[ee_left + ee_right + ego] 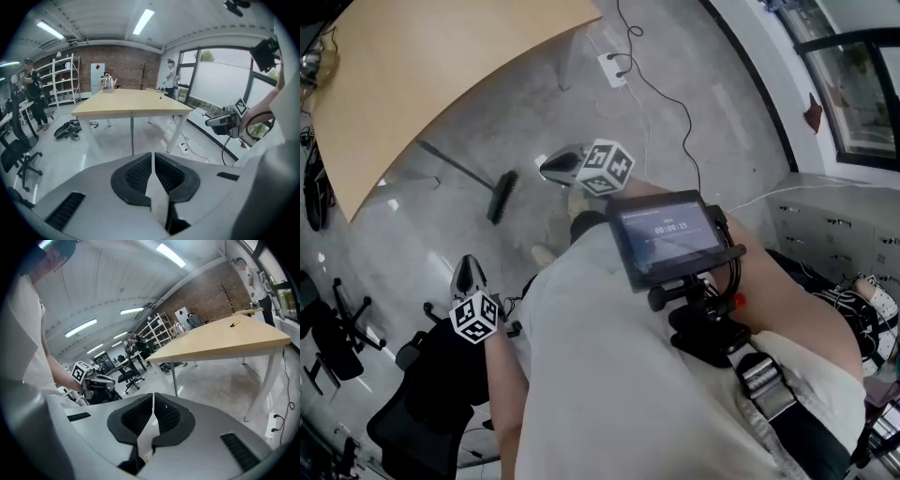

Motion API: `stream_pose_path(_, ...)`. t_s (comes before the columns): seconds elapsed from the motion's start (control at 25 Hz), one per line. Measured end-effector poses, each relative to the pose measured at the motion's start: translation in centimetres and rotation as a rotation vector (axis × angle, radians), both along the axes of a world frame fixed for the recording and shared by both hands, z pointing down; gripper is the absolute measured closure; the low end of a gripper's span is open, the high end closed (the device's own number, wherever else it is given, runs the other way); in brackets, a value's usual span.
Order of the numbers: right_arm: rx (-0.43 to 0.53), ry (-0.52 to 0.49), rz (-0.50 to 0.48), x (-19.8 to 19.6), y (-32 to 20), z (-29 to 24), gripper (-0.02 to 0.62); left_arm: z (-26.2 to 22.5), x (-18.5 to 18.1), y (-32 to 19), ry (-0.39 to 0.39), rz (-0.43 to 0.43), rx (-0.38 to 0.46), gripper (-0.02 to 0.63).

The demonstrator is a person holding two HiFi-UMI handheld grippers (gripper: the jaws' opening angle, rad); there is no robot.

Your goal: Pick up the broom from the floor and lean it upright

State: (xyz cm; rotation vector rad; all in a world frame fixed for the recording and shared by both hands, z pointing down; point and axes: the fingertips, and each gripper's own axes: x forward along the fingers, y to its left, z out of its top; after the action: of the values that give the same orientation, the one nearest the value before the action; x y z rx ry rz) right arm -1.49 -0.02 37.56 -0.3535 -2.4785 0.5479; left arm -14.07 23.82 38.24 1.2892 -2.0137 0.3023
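The broom [500, 197] lies flat on the grey floor, its thin dark handle [455, 167] running up-left toward the table and its dark brush head at the lower right. My left gripper [467, 269] hangs in the air below and left of the brush head, jaws shut with nothing between them [152, 154]. My right gripper [551, 166] hovers just right of the brush head, also shut and empty [153, 395]. Neither gripper touches the broom. Neither gripper view shows the broom; each shows the other gripper, the right [225, 123] and the left [96, 378].
A light wooden table [412, 75] stands beyond the broom on white legs [131, 136]. A power strip [616, 67] with black cables lies on the floor behind it. Office chairs [337, 337] crowd the lower left, grey cabinets [834, 225] line the right wall. A person [33, 89] stands by shelves.
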Motion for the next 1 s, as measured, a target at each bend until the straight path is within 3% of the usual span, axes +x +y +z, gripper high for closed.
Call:
stream_pose_path(0.2,0.002,-0.062,0.038,-0.9,4.9,-4.0,0.572,-2.4,1.2,1.8,-0.002,0.079,0.091,0.578)
stream_pose_path(0.44,0.055,-0.128,0.080,0.9,7.9,-7.2,0.572,-5.9,2.6,1.6,-0.010,0.159,0.204,0.578)
stream_pose_path(0.72,0.086,-0.147,0.104,0.6,12.1,-7.5,0.572,-6.2,1.9,2.5,-0.003,0.244,0.272,0.578)
stream_pose_path(1.0,0.119,-0.165,0.111,-1.2,15.4,-8.7,0.572,-7.4,0.3,5.4,-0.017,0.255,0.296,0.578)
